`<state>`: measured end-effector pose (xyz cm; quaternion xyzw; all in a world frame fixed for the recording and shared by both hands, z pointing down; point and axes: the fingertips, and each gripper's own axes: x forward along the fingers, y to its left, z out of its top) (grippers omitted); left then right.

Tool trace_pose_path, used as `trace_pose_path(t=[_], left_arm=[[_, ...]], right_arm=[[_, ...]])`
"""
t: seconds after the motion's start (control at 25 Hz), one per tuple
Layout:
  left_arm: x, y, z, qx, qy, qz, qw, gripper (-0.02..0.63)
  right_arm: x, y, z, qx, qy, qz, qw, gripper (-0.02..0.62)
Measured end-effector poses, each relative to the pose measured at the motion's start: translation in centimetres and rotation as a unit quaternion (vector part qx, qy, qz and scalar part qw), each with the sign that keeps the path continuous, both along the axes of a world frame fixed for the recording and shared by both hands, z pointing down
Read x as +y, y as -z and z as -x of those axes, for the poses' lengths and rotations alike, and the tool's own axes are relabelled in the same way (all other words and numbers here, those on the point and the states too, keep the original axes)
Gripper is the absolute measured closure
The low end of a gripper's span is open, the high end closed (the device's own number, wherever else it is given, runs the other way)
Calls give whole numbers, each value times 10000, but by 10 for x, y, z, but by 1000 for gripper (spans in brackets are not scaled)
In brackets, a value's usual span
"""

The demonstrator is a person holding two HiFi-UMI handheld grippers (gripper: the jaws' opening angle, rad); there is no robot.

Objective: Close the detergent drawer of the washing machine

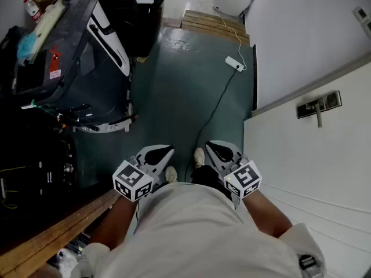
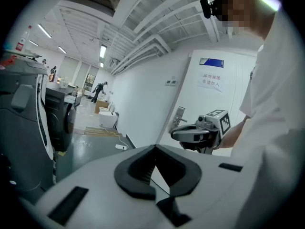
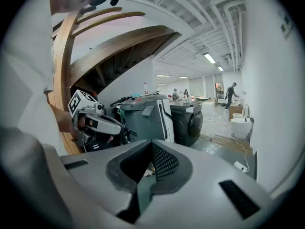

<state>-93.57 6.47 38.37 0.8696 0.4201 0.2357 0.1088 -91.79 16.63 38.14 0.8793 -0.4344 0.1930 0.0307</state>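
I hold both grippers close to my waist, above a dark green floor. My left gripper [image 1: 168, 150] [image 2: 154, 149] is shut with nothing between its jaws. My right gripper [image 1: 210, 145] [image 3: 152, 144] also looks shut and empty, its tips meeting. Each shows in the other's view, side on: the right gripper [image 2: 177, 133] and the left gripper [image 3: 125, 130]. A dark front-loading washing machine [image 3: 191, 120] [image 2: 59, 120] stands several steps ahead, at the top of the head view [image 1: 132, 7]. Its detergent drawer is too small and dark to make out.
A big grey floor-cleaning machine [image 1: 64, 51] [image 3: 143, 116] stands at the left. A white power strip [image 1: 235, 63] and its cable lie on the floor ahead. At the right is a white door with a metal handle [image 1: 317, 106]. A wooden beam [image 1: 52, 236] runs at the lower left. Wooden boards [image 1: 214, 25] lie beyond.
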Motion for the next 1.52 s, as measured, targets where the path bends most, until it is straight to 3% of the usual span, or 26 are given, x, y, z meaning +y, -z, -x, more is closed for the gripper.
trace_pose_path(t=[0.32,0.64,0.92,1.28,1.52], left_arm=[[3,3,-35,34,410,-104,9991,611],[25,4,-97,104,702,-346,9969,611],[53,1,-157,148,985,-387,9943,611],[70,-10,-228,87,770,-410,9961,611],[66,-19,-312,98,644,-264,9975,611]], right_arm=[[-6,6,-33,20,384,-83,9992,592],[13,1,-89,8,779,-43,9970,591],[63,-12,-144,15,533,5,9986,569],[76,-26,-205,-78,251,20,9997,569],[76,-33,-276,-99,-36,213,9997,569]])
